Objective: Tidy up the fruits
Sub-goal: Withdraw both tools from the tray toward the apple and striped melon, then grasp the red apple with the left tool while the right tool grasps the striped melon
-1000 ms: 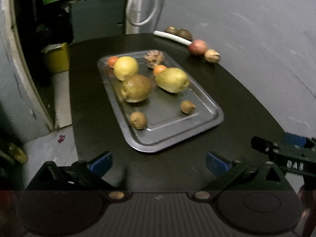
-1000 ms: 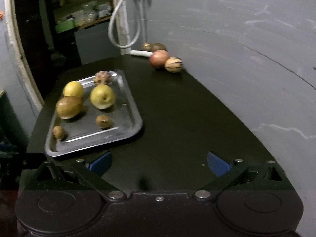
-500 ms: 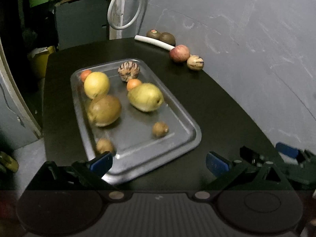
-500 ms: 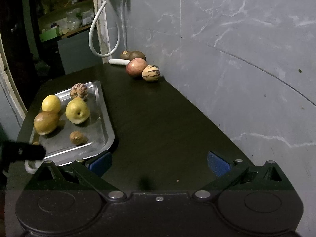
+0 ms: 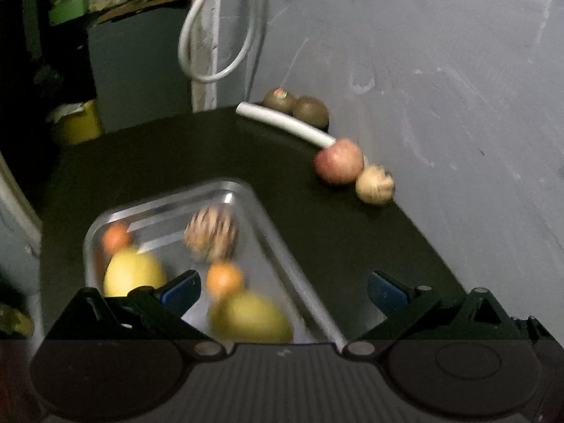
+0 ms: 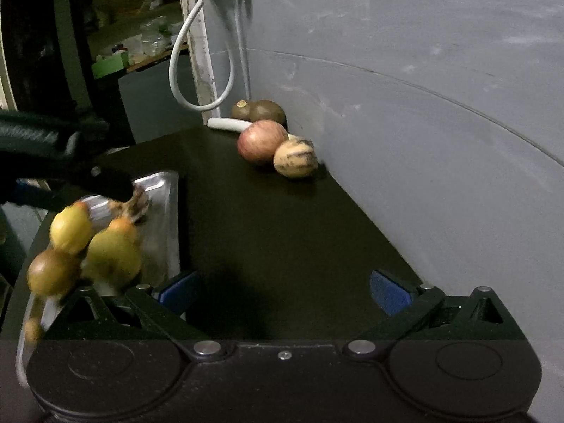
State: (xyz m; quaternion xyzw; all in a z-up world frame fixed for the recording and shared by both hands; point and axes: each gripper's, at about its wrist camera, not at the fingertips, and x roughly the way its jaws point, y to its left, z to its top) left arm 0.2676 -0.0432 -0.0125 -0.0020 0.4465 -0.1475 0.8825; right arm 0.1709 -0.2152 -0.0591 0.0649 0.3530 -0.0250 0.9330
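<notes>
Left wrist view: metal tray (image 5: 282, 257) at lower centre on dark surface (image 5: 211, 148), holding pears, small oranges and a striped melon (image 5: 211, 234), presumably gathered there as sorted fruit. Left gripper (image 5: 282, 287) low over the tray, jaws spread wide, gripping nothing. Upper right, against the grey wall: red apple (image 5: 339, 162), second striped fruit (image 5: 374, 185) touching it, two kiwis (image 5: 296, 105) behind a white tube, apparently awaiting collection. Sticker on one kiwi, unreadable. Right wrist view: right gripper (image 6: 283, 290) likewise released, empty, aimed toward the apple (image 6: 261, 142).
</notes>
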